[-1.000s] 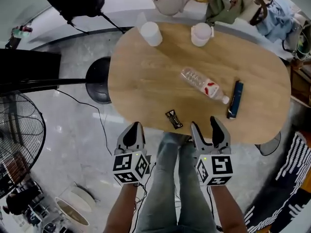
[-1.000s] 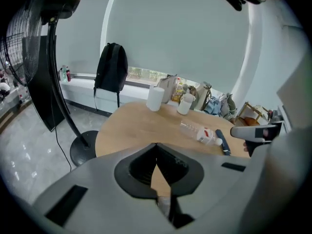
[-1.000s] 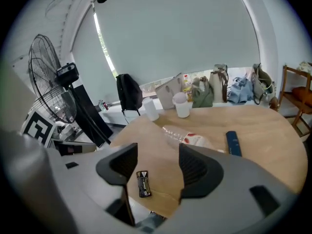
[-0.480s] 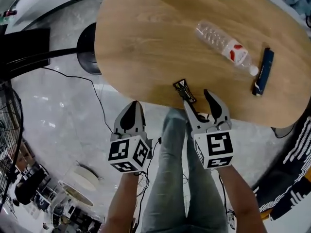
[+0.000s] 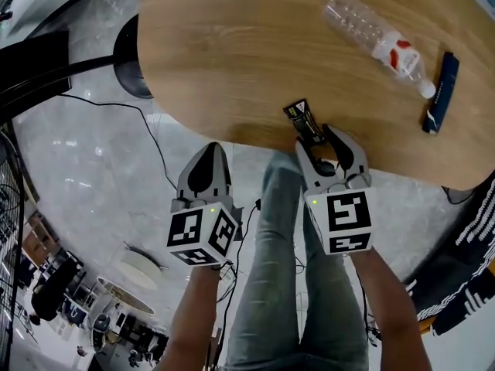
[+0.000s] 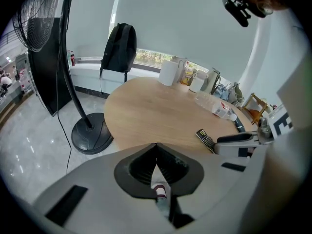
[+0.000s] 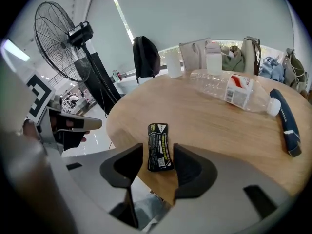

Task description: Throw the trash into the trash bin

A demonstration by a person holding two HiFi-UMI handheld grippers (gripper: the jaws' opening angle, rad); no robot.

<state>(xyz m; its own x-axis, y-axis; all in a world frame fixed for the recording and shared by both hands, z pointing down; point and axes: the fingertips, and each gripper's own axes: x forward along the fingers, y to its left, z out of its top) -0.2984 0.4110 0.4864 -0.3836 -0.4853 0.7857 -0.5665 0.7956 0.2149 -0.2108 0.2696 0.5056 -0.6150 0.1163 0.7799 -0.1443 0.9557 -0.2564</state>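
Note:
A black snack wrapper point(image 5: 303, 119) point(image 7: 158, 146) lies at the near edge of the oval wooden table point(image 5: 232, 52). My right gripper point(image 5: 318, 138) point(image 7: 159, 155) straddles the wrapper's near end. Its jaws are closing, and a little gap still shows on each side of the wrapper. A crushed clear bottle point(image 5: 375, 35) point(image 7: 234, 92) and a dark blue packet point(image 5: 441, 93) point(image 7: 286, 122) lie further right on the table. My left gripper point(image 5: 209, 154) point(image 6: 156, 152) hangs shut off the table's near edge, over the floor, holding nothing. No trash bin is in sight.
The person's legs point(image 5: 286, 284) stand under both grippers. A fan's round black base point(image 5: 131, 49) point(image 6: 90, 135) and a cable lie on the tiled floor to the left. White cups point(image 6: 169, 72), bags and a black backpack point(image 6: 118, 48) crowd the table's far end.
Both grippers have dropped and moved forward to the table's near edge. The right one now has the black wrapper between its jaws, which have narrowed. The left one stays shut.

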